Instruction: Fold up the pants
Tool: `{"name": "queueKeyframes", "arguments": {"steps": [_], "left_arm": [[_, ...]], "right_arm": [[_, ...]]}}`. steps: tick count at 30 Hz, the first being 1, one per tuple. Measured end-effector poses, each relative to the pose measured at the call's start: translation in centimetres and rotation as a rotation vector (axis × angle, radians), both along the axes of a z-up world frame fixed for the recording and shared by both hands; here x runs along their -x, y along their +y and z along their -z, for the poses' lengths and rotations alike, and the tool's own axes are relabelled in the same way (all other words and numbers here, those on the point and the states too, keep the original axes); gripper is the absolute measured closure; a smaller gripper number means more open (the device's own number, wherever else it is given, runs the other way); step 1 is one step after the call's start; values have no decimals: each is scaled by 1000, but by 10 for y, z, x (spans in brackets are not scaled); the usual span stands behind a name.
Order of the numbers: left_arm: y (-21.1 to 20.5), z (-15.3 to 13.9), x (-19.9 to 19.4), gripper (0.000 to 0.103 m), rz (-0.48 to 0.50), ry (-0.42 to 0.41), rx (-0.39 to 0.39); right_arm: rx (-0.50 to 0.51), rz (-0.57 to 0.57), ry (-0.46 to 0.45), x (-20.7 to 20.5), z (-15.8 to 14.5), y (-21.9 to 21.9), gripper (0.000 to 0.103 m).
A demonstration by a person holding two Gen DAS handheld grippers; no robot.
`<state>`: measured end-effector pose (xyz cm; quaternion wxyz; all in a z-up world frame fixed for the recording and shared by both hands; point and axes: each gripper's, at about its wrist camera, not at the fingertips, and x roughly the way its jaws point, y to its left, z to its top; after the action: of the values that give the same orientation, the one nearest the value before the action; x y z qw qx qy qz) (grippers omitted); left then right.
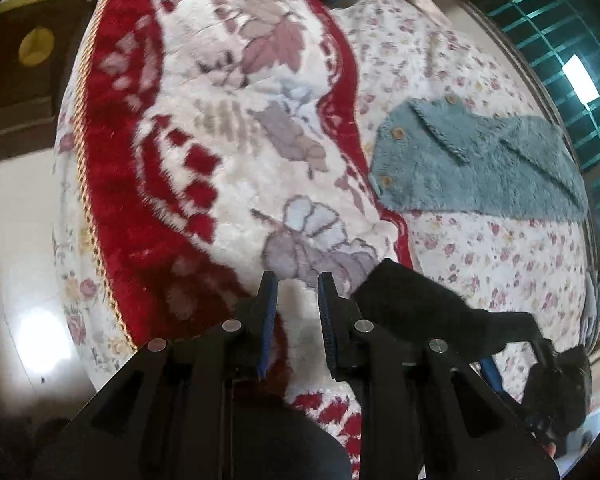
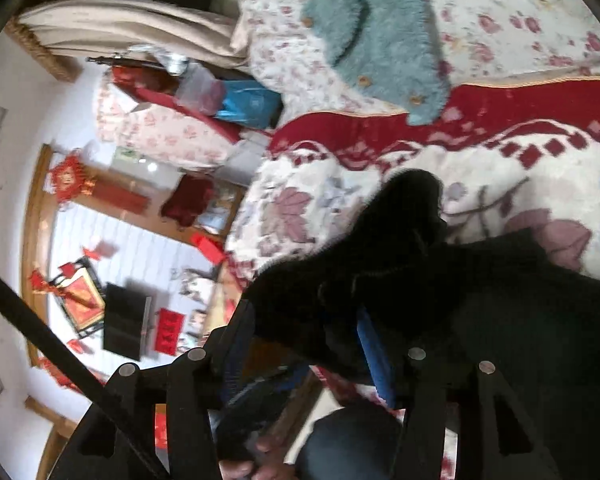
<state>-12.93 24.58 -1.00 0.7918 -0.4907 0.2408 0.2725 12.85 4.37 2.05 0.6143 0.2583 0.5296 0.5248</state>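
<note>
My left gripper (image 1: 297, 284) is nearly closed and holds nothing, hanging over the red and white blanket (image 1: 204, 120). My right gripper (image 2: 304, 328) stands open with the black pants (image 2: 400, 248) draped between its jaws; the pads seem not to press them. The pants lie bunched on the blanket, so folding looks barely begun. The left view shows a folded blue sweater (image 1: 480, 168); the right view shows the pants up close and the cluttered wall.
</note>
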Motion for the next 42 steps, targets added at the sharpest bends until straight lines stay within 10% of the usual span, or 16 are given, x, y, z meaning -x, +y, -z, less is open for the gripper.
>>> {"name": "queueKeyframes", "arguments": {"steps": [13, 17, 18, 21, 28, 34, 42], "left_arm": [[5, 10, 13, 85, -45, 11, 56], [2, -3, -5, 82, 46, -34, 24], [2, -5, -25, 66, 138, -49, 36], [8, 6, -88, 55, 390, -46, 188], [-5, 32, -174, 55, 665, 103, 302], [-28, 30, -186, 55, 784, 205, 243], [-26, 26, -190, 55, 794, 333, 137]], "right_arm": [[-22, -291, -151, 34, -48, 130, 58], [121, -170, -303, 23, -67, 67, 57], [194, -104, -321, 16, -64, 44, 56], [390, 84, -410, 5, -45, -43, 56], [421, 381, -268, 21, 19, -195, 56], [429, 411, -348, 64, 42, -209, 56], [369, 461, -242, 63, 80, -222, 56]]}}
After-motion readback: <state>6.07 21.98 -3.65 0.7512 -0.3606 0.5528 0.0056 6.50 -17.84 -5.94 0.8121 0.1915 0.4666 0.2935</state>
